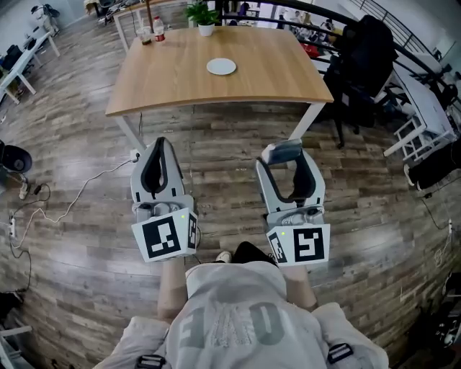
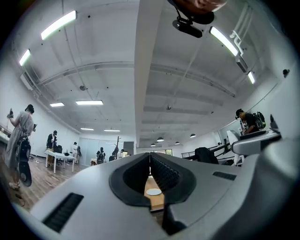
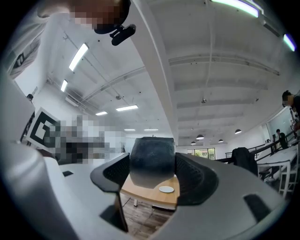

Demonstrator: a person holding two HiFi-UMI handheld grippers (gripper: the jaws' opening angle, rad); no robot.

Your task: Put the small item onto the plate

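A small white plate (image 1: 221,66) lies on the wooden table (image 1: 180,83), well ahead of both grippers; it also shows as the plate (image 2: 153,191) and the plate (image 3: 166,189) far beyond the jaws. My right gripper (image 1: 284,154) is shut on the small item (image 1: 282,151), a dark grey-blue block; the right gripper view has this block (image 3: 152,161) wedged between the two pads. My left gripper (image 1: 160,144) hangs level beside it, shut, with nothing between its jaws. Both grippers are over the plank floor, short of the table's near edge.
A potted plant (image 1: 204,18), a bottle (image 1: 158,29) and a cup (image 1: 146,34) stand at the table's far edge. Black chairs draped with dark clothing (image 1: 360,61) crowd its right side. Cables (image 1: 43,205) trail across the floor at left. People stand in the distance (image 2: 21,136).
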